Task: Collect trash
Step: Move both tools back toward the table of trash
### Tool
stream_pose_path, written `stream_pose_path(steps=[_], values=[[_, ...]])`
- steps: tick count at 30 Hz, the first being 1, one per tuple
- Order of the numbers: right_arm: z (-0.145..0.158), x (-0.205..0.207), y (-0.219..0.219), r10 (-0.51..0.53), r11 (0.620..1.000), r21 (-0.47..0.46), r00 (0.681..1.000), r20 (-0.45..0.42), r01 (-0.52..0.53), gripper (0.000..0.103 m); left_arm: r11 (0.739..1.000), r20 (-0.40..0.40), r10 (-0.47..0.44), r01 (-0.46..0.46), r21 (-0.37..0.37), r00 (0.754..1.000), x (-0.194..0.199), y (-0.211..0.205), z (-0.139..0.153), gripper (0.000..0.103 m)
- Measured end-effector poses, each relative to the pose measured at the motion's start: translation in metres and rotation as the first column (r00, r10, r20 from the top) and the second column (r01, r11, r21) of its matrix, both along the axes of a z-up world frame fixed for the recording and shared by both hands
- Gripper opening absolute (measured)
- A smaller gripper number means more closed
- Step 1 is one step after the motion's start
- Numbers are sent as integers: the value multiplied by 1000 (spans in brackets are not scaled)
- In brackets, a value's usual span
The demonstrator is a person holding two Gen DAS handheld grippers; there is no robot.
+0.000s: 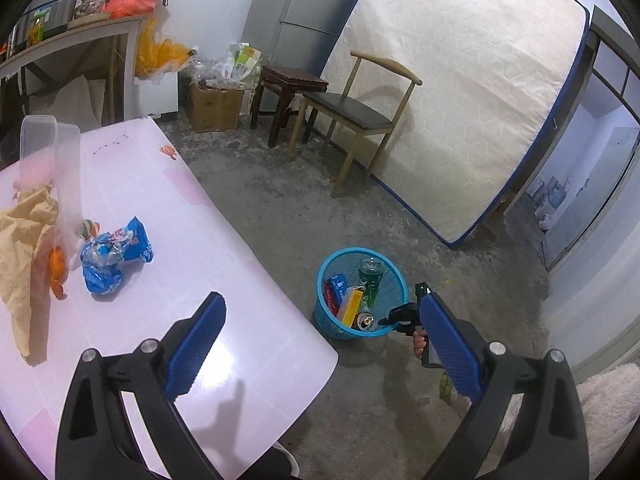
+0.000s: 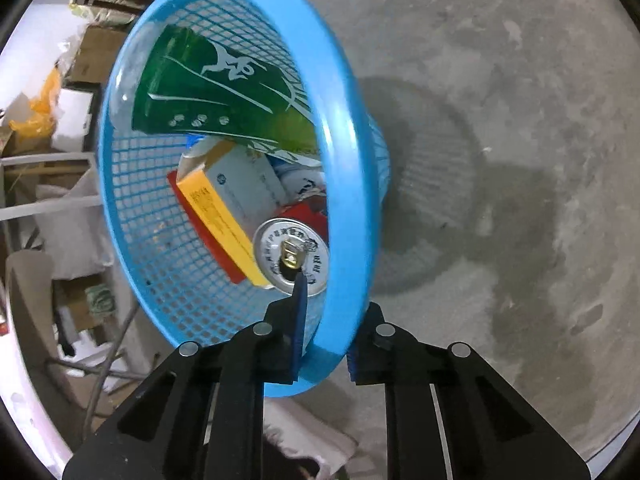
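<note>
Right gripper [image 2: 324,320] points steeply down at the floor, its jaws narrowed astride the near rim of the blue mesh basket [image 2: 348,168]: one finger inside the wall, the other outside, pads on or just at the rim. The basket stands on the concrete floor [image 2: 500,100] just right of the table corner. In the left wrist view the same gripper shows as a black body at the basket's near right edge [image 1: 404,314], with fingertips of the person's hand [image 1: 419,344] wrapped on its grip.

Inside the basket: a green bottle [image 2: 224,92] leaning at the far side, a yellow and white carton [image 2: 224,208], and a can [image 2: 292,256] top up (pull tab visible) just beside the inner finger.

Left gripper [image 1: 320,344] is angled down over the near right corner of the white table [image 1: 240,280], fingers wide apart, nothing between them. A crumpled blue wrapper [image 1: 114,256] and a tan paper bag [image 1: 24,248] lie on the table's left part, well apart from it.
</note>
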State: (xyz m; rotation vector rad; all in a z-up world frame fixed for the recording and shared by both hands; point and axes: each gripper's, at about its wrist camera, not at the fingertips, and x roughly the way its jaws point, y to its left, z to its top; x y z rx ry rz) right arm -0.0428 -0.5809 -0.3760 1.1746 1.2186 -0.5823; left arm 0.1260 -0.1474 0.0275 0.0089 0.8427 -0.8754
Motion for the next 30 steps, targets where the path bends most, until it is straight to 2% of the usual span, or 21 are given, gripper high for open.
stream_pose_path(steps=[3,9,16,19,21,24,26,28,30], values=[[3,9,-15,45,999,-19,999,-6,-45,15,1000,1,4,-4,7,1000,2,0,-2,96],[6,23,-33,41,996,-73,999,-19,-42,13,1000,-11,8,-7,16,1000,2,-2,-4,96],[9,53,-56,52,972,-224,993,-109,-75,14,999,-14,20,-19,35,1000,5,-4,-5,96],[5,54,-63,51,966,-244,988,-149,-87,15,999,-14,31,-30,39,999,6,-2,-6,96],[3,49,-63,36,966,-248,987,-156,-74,20,999,-17,37,-37,39,999,8,-1,-7,96],[9,43,-66,14,963,-267,992,-127,-48,35,998,-19,46,-45,37,999,8,1,-7,96],[15,42,-67,10,960,-278,993,-120,-43,52,998,-18,49,-48,36,999,7,3,-6,96],[23,41,-65,13,954,-297,993,-118,-48,53,998,-16,48,-47,34,999,7,5,-5,96],[31,36,-65,2,947,-320,994,-109,-37,59,998,-13,50,-49,33,999,5,7,-5,96]])
